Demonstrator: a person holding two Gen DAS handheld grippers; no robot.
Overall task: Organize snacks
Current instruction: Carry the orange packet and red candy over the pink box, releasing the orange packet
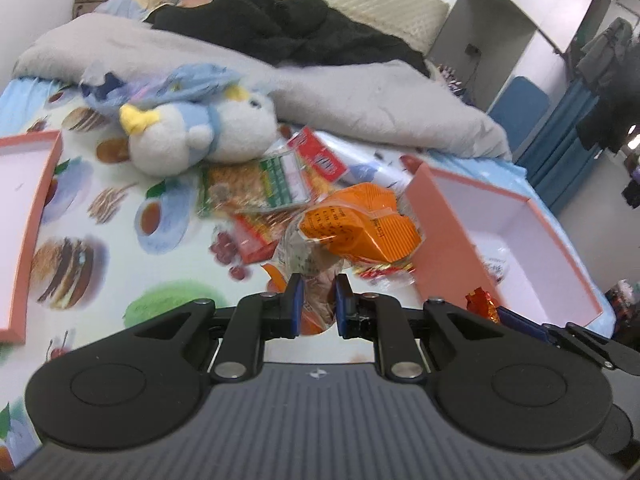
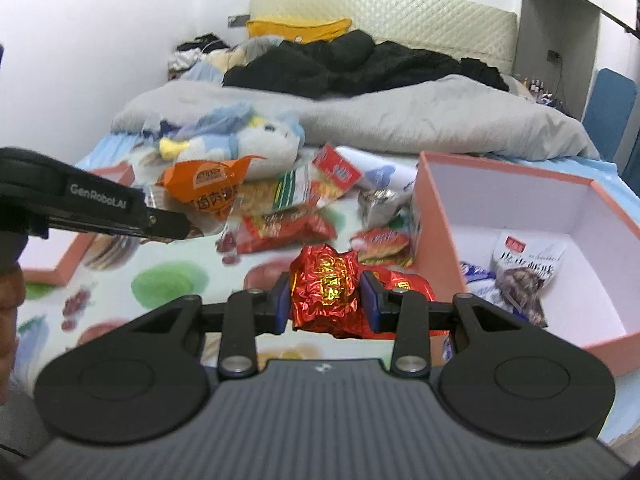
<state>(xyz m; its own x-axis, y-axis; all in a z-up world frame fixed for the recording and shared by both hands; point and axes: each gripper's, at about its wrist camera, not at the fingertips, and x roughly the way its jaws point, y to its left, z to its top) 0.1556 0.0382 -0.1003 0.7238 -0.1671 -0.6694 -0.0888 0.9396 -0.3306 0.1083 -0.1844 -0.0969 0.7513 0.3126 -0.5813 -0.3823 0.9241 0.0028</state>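
Observation:
My left gripper (image 1: 319, 301) is shut on an orange snack packet (image 1: 360, 224) with a clear plastic end, held above the printed bedsheet. In the right wrist view the same packet (image 2: 208, 184) hangs from the left gripper (image 2: 172, 227) at the left. My right gripper (image 2: 326, 300) is shut on a crinkled red foil snack (image 2: 324, 280), lifted just left of the pink box (image 2: 436, 208). That box has a white inside and holds a white and dark packet (image 2: 524, 268). Its wall (image 1: 444, 240) stands right of the left gripper.
Loose snack packets (image 1: 260, 188) lie in a pile mid-bed, with red ones (image 2: 280, 230) nearer the box. A blue and white plush toy (image 1: 208, 136) lies behind them. The pink lid (image 1: 36, 208) rests at the left. A grey blanket (image 1: 360, 92) and dark clothes cover the far bed.

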